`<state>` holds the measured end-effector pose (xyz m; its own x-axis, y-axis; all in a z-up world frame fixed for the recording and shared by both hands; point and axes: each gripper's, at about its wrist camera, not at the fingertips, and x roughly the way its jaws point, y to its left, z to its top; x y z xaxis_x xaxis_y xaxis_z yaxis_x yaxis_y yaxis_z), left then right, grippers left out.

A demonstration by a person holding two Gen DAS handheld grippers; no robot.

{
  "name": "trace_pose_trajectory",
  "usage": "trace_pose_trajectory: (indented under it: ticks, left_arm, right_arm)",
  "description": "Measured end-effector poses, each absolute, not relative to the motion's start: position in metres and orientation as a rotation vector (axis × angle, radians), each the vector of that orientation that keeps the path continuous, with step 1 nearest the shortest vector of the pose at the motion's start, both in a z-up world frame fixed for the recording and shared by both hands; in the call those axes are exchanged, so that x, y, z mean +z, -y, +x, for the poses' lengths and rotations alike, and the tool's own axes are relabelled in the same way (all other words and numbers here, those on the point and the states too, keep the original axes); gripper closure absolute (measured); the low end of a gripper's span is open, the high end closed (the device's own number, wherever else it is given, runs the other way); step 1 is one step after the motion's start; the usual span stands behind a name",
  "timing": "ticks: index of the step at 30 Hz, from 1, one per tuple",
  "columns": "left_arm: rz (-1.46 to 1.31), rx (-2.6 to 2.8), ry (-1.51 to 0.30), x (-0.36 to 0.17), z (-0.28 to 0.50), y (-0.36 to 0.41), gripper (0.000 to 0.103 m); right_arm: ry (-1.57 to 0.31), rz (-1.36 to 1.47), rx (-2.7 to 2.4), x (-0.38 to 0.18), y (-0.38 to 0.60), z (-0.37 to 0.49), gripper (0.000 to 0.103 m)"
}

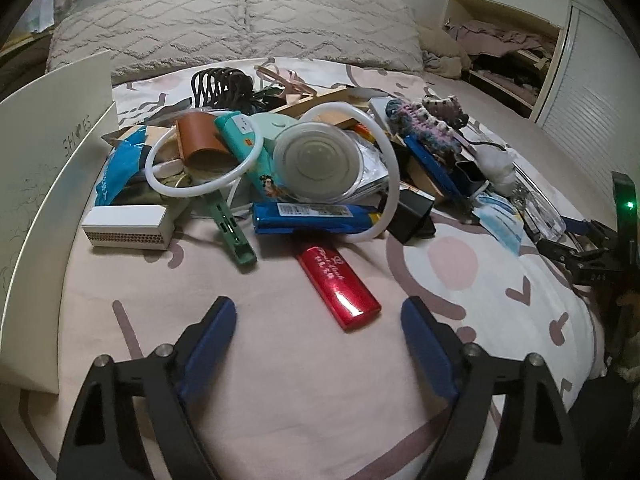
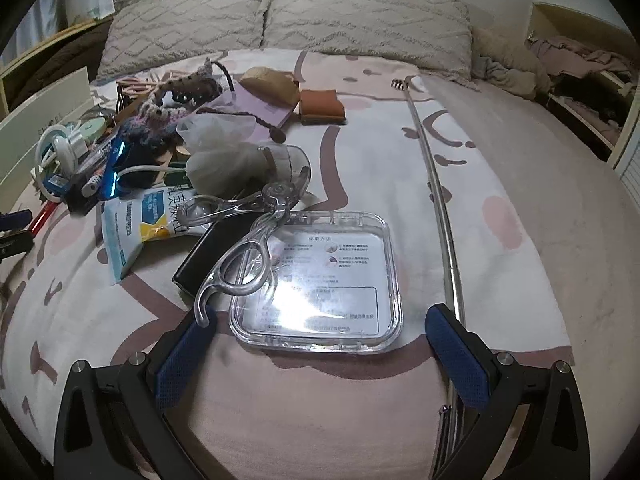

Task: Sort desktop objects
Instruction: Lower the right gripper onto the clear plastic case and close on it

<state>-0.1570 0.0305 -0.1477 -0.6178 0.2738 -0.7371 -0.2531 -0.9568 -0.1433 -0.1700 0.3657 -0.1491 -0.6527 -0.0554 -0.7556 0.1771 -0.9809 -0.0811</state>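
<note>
A heap of small objects lies on a bed sheet [image 1: 280,360]. In the left wrist view my left gripper [image 1: 318,314] is open, just short of a red lighter [image 1: 338,286] that lies loose in front of its fingertips, touching neither. Behind the lighter are a blue pack [image 1: 316,216], a white ring cable [image 1: 188,168] and a round clear lid [image 1: 316,160]. In the right wrist view my right gripper [image 2: 320,320] is open, its fingers either side of a clear square case [image 2: 320,280]. Clear plastic scissors [image 2: 244,240] rest on the case's left edge, close to the left fingertip [image 2: 196,332].
A white cardboard box wall [image 1: 48,184] stands at the left of the heap, with a small white box [image 1: 128,226] beside it. A long metal rod [image 2: 436,184] lies along the bed to the right of the case. Pillows [image 2: 280,20] are at the back, shelves [image 1: 504,52] at right.
</note>
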Motion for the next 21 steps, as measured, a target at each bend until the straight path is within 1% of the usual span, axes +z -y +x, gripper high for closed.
trace_pose_trajectory:
  ticks: [2, 4, 5, 6, 9, 10, 12, 14, 15, 21]
  left_arm:
    - [-1.177, 2.594, 0.03, -0.148, -0.157, -0.031, 0.022]
    - [-1.165, 2.608, 0.021, -0.148, -0.156, -0.033, 0.029]
    - [-1.159, 2.612, 0.015, -0.148, -0.155, -0.033, 0.031]
    - [-1.153, 2.613, 0.009, -0.148, -0.155, -0.034, 0.033]
    - [-1.146, 2.604, -0.009, -0.148, -0.156, -0.039, 0.035]
    - [-1.144, 2.603, -0.014, -0.148, -0.156, -0.04, 0.038]
    - [-1.139, 2.6, -0.022, -0.149, -0.156, -0.041, 0.041]
    - [-1.132, 2.592, -0.016, -0.149, -0.155, -0.04, 0.048]
    - [-1.129, 2.587, -0.01, -0.149, -0.155, -0.04, 0.054]
    - [-1.12, 2.563, 0.05, -0.148, -0.154, -0.033, 0.067]
  right_arm:
    - [-0.264, 1.195, -2.788, -0.148, -0.362, -0.164, 0.0]
    - [-0.323, 1.162, -2.815, -0.147, -0.356, -0.16, 0.0]
    - [-0.345, 1.152, -2.823, -0.147, -0.354, -0.16, 0.0]
    - [-0.347, 1.145, -2.821, -0.147, -0.354, -0.16, 0.003]
    - [-0.309, 1.144, -2.802, -0.146, -0.357, -0.162, 0.008]
    - [-0.299, 1.144, -2.799, -0.146, -0.358, -0.162, 0.009]
    - [-0.285, 1.139, -2.793, -0.146, -0.358, -0.162, 0.017]
    - [-0.286, 1.125, -2.796, -0.146, -0.357, -0.16, 0.023]
    - [-0.293, 1.119, -2.802, -0.146, -0.356, -0.159, 0.025]
    - [-0.317, 1.104, -2.817, -0.146, -0.354, -0.157, 0.027]
